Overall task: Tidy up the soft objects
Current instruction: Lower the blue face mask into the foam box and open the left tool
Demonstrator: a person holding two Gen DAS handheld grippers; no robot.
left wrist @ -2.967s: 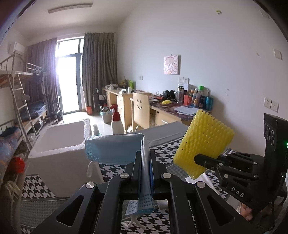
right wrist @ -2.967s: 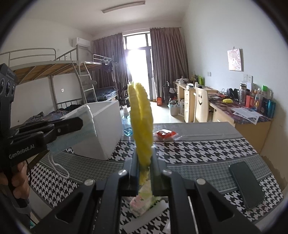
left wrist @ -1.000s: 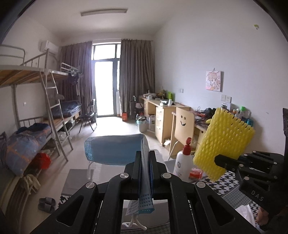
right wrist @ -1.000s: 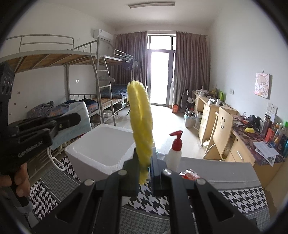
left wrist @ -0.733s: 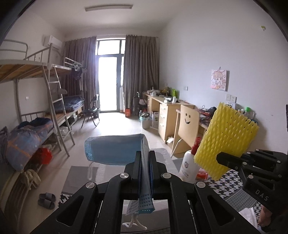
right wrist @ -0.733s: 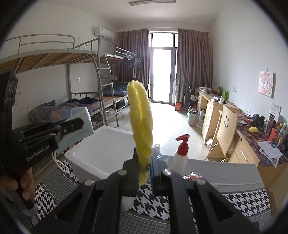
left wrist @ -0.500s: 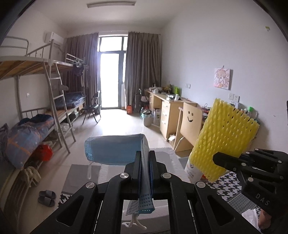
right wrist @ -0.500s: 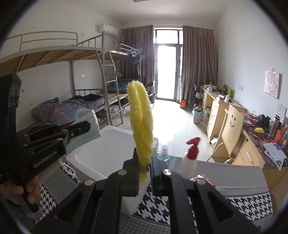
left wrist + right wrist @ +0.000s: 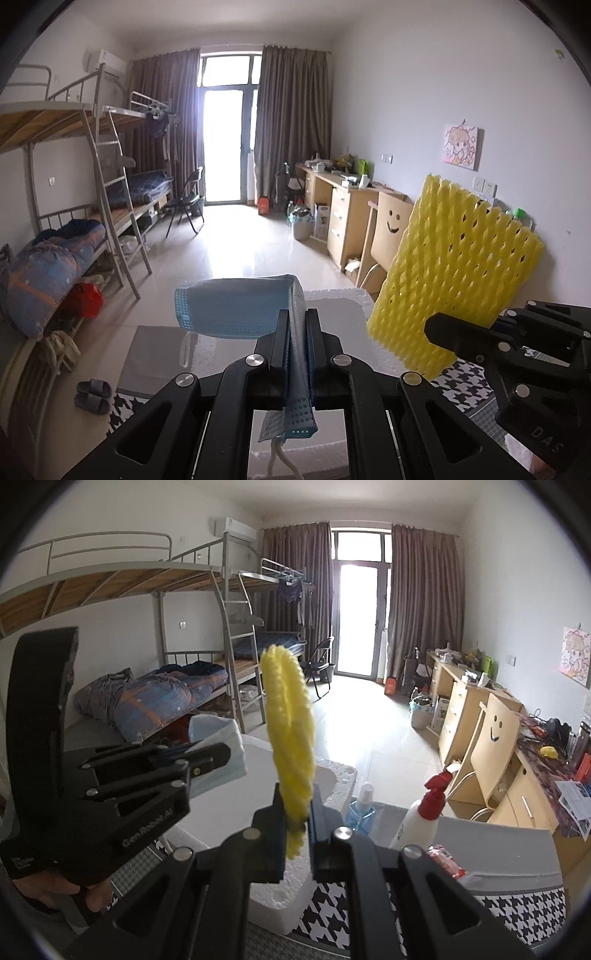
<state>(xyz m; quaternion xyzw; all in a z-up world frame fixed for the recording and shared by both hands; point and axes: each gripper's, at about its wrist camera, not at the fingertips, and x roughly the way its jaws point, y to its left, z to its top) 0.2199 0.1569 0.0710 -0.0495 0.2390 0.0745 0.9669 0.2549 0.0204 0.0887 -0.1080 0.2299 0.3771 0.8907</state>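
Note:
My left gripper (image 9: 297,325) is shut on a light blue face mask (image 9: 236,310), which folds out to the left; its ear loop hangs below. My right gripper (image 9: 297,805) is shut on a yellow foam net sleeve (image 9: 290,738), held upright and seen edge-on. The sleeve also shows broadside in the left wrist view (image 9: 454,280), with the right gripper (image 9: 436,328) below it. The left gripper (image 9: 221,755) and the mask (image 9: 218,746) show at the left of the right wrist view. Both hang above an open white foam box (image 9: 340,775).
The foam box stands on a houndstooth-cloth table (image 9: 517,904). A white spray bottle with a red head (image 9: 424,816), a small blue bottle (image 9: 364,806) and a red packet (image 9: 447,860) stand beside it. Bunk beds (image 9: 184,686) are at left, desks (image 9: 476,709) at right.
Both grippers have swung left and towards the foam box, so it now lies right under them. Each keeps its hold on its object.

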